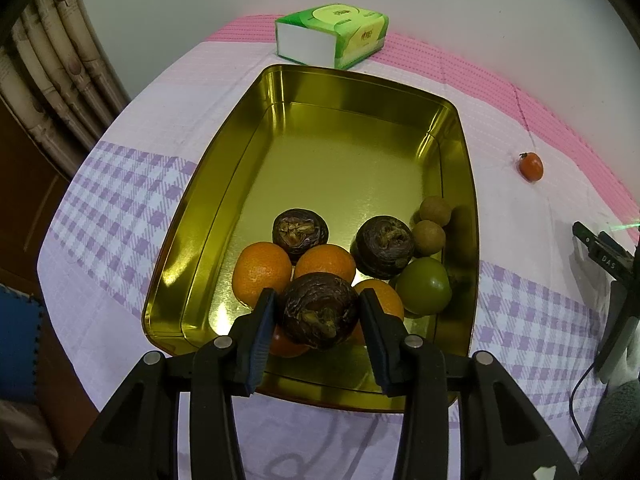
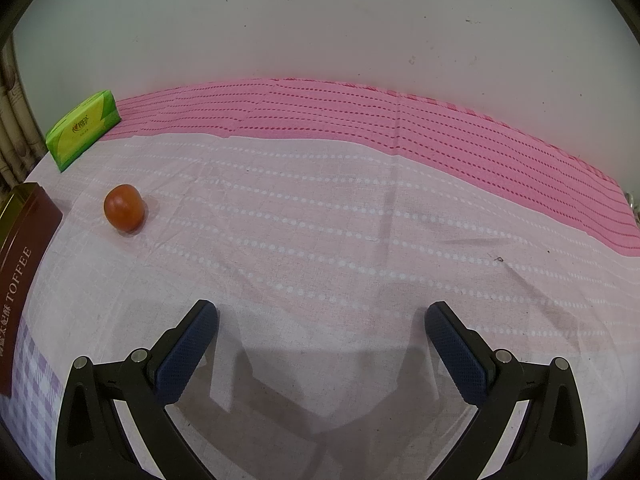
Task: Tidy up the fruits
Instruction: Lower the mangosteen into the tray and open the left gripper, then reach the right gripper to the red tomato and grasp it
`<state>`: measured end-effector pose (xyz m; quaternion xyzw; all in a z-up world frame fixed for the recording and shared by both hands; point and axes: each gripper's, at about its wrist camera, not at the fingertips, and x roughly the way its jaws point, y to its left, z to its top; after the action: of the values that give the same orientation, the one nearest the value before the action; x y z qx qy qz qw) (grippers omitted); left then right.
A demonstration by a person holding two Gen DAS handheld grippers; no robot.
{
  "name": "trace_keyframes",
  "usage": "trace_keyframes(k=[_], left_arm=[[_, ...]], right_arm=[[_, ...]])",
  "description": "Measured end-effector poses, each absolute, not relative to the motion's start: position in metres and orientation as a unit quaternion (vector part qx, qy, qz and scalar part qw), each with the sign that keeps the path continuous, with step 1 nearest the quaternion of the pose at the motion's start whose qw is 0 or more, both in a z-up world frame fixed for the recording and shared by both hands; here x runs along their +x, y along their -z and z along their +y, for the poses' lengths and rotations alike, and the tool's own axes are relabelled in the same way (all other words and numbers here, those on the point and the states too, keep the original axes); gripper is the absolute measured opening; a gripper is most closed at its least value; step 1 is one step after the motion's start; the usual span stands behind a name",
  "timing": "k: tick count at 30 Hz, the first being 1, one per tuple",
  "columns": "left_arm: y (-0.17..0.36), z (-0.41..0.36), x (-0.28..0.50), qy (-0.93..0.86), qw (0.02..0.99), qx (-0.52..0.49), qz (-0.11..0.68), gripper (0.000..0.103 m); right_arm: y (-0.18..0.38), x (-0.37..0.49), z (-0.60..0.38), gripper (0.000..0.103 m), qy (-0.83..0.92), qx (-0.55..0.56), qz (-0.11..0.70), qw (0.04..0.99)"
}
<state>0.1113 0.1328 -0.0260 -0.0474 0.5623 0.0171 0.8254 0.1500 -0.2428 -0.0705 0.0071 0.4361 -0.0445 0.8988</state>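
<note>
My left gripper (image 1: 318,306) is shut on a dark purple wrinkled fruit (image 1: 320,310), held just above the near end of a gold metal tray (image 1: 224,184). In the tray lie two more dark wrinkled fruits (image 1: 300,232), several oranges (image 1: 262,272), a green fruit (image 1: 424,285) and two small brown fruits (image 1: 435,210). A small red-orange fruit (image 1: 531,166) lies on the cloth right of the tray; it also shows in the right wrist view (image 2: 124,208). My right gripper (image 2: 322,320) is open and empty, low over the cloth, well right of that fruit.
A green tissue pack (image 1: 332,34) (image 2: 82,134) stands behind the tray near the wall. The tray's brown outer side, marked TOFFEE (image 2: 24,264), is at the right wrist view's left edge. The right gripper's body (image 1: 612,272) shows at the left wrist view's right edge.
</note>
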Motion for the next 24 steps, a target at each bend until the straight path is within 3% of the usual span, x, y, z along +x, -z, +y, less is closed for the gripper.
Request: trace_keyframes(k=[4,15,24], left_arm=[[0.026,0.133,0.112,-0.017,0.825,-0.048,0.562,0.04],[0.024,0.138,0.112,-0.013,0.827,-0.069,0.558,0.061],[0.017,0.146,0.11,-0.012,0.833,-0.085,0.546,0.067]], right_arm=[[0.07,0.15,-0.243,0.103,0.045,0.007,0.436,0.899],[0.07,0.15,-0.243,0.103,0.045,0.007,0.436,0.899],[0.07,0.15,-0.243,0.103,0.045,0.007,0.436,0.899]])
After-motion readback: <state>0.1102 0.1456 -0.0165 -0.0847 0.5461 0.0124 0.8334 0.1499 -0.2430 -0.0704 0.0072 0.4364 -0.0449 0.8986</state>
